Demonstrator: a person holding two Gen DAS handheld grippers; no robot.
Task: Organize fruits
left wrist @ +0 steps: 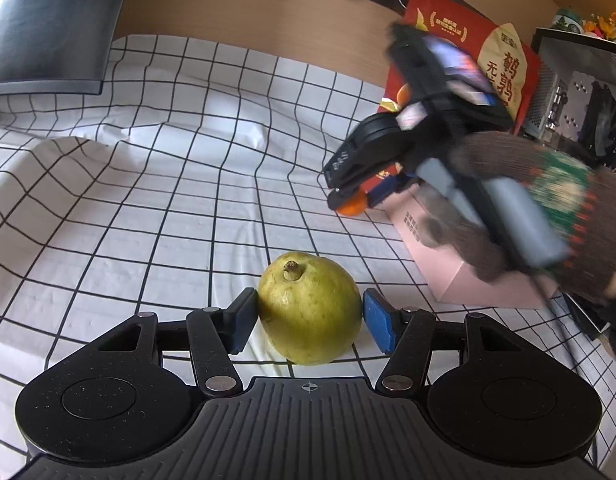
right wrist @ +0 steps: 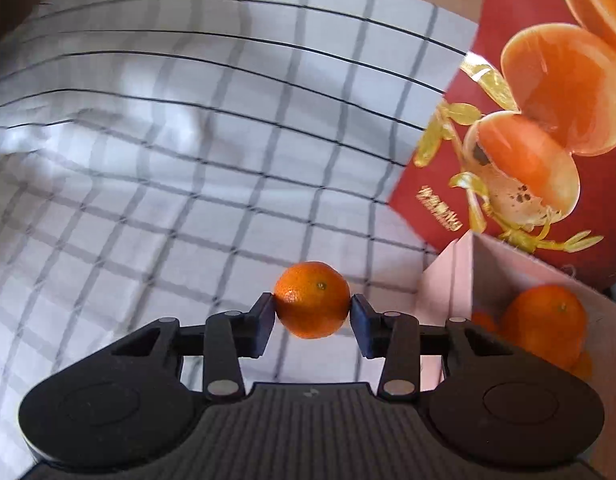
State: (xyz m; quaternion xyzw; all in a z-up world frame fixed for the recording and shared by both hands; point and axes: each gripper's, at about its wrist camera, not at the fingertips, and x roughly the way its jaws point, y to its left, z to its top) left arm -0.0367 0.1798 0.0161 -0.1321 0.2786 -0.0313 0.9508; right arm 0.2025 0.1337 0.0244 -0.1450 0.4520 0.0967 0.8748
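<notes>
A yellow-green guava (left wrist: 310,308) rests on the checked cloth between the blue pads of my left gripper (left wrist: 310,316); the pads touch both its sides. My right gripper (right wrist: 312,314) is shut on a small orange (right wrist: 312,300) and holds it above the cloth, just left of a pink box (right wrist: 448,280). The box holds another orange (right wrist: 544,322) and more behind it. In the left wrist view the right gripper (left wrist: 354,200) with its orange (left wrist: 352,205) hangs by the pink box (left wrist: 460,276).
A white cloth with a black grid (left wrist: 167,200) covers the table. A red fruit carton (right wrist: 548,120) stands behind the pink box. A dark monitor (left wrist: 47,20) is at the far left, and a mesh rack (left wrist: 580,92) at the far right.
</notes>
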